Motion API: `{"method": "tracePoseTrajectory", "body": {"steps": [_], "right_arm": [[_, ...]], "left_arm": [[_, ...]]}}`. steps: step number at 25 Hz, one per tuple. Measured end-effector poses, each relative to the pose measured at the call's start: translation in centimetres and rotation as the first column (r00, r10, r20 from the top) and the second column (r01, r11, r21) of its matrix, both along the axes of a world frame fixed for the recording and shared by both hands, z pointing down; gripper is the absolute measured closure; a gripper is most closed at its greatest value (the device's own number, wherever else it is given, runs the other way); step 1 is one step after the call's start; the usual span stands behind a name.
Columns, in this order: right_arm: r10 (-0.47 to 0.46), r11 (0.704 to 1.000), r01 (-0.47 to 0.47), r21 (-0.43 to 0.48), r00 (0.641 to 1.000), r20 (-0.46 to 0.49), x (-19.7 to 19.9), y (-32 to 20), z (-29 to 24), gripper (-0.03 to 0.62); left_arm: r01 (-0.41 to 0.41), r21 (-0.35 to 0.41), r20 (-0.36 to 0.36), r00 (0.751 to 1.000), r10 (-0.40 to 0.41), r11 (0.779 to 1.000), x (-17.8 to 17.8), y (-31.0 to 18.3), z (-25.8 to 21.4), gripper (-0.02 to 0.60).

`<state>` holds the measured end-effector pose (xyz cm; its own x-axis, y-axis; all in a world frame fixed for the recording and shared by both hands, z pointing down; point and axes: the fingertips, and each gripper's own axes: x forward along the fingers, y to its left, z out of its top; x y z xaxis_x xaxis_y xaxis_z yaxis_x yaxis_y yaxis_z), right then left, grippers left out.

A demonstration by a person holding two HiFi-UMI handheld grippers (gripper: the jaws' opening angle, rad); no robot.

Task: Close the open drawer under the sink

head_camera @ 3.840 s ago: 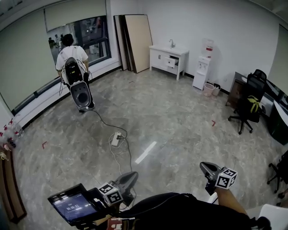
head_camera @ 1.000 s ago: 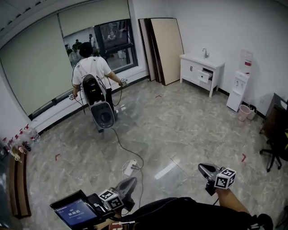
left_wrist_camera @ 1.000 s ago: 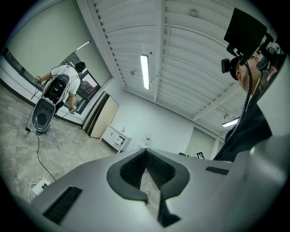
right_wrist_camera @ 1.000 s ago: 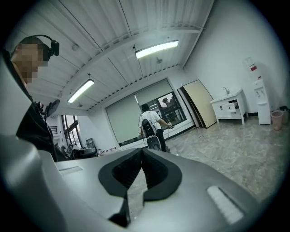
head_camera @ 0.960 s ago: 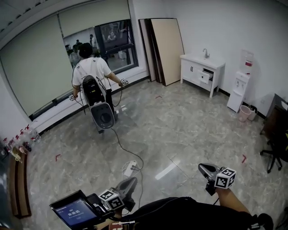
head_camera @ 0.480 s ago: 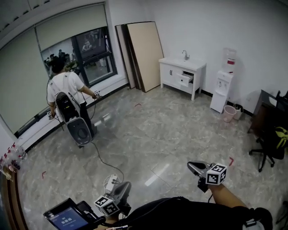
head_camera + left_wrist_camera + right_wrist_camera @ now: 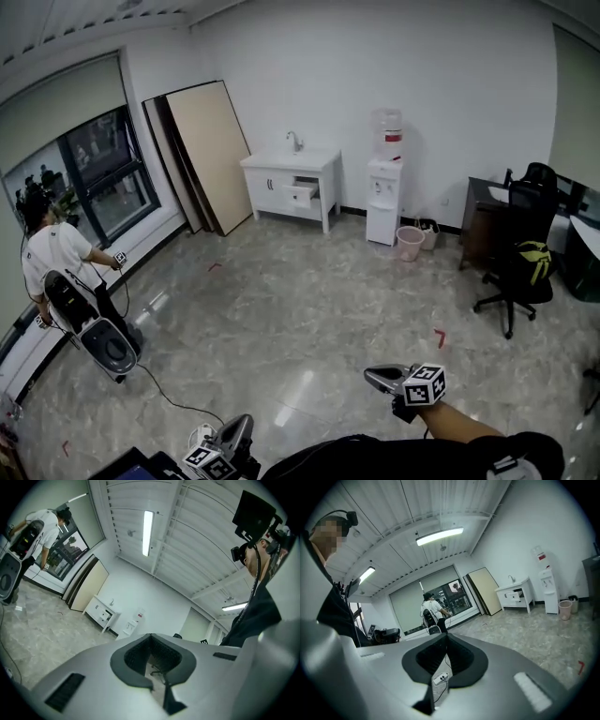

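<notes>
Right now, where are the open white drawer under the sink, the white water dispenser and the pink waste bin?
open white drawer [image 7: 302, 195], head view, on its front panel.
white water dispenser [image 7: 382, 208], head view, on its front body.
pink waste bin [image 7: 410, 244], head view, on its side wall.

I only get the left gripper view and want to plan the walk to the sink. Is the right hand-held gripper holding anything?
Observer: No, the right hand-held gripper is shut and empty.
Operator: Anything on the floor near us?
Observer: A power strip with its cable lies on the floor beside the left hand-held gripper.
</notes>
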<state>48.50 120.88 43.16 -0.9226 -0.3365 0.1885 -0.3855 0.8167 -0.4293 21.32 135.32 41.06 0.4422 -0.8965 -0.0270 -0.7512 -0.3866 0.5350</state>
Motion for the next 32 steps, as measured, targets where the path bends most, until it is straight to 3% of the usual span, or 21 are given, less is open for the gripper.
{"method": "tracePoseTrajectory", "body": {"steps": [7, 12, 21, 27, 32], "right_arm": [[0.076, 0.997, -0.075, 0.033, 0.997, -0.029, -7.3, -4.8, -2.0, 0.592], [0.109, 0.992, -0.107, 0.063, 0.993, -0.037, -14.6, -8.5, -2.9, 0.592], [0.093, 0.994, -0.091, 0.057, 0.995, -0.043, -25.9, -13.1, -3.0, 0.592], [0.078, 0.996, -0.076, 0.039, 0.996, -0.051, -28.3, -18.9, -1.9, 0.592], [0.035, 0.999, -0.033, 0.04, 0.999, -0.039, -28.6, -25.8, -1.0, 0.592]], "left_arm": [[-0.076, -0.011, -0.046, 0.996, 0.075, 0.997, -7.4, -6.6, -0.5, 0.581], [-0.132, -0.022, 0.016, 0.991, 0.133, 0.991, -14.5, -11.6, -0.8, 0.581], [-0.125, -0.034, 0.014, 0.992, 0.126, 0.992, -25.6, -16.7, -0.5, 0.581], [-0.089, -0.05, -0.009, 0.996, 0.089, 0.995, -28.3, -20.9, 0.8, 0.581], [-0.043, -0.064, 0.009, 0.999, 0.044, 0.997, -28.3, -26.8, 2.0, 0.581]]}}
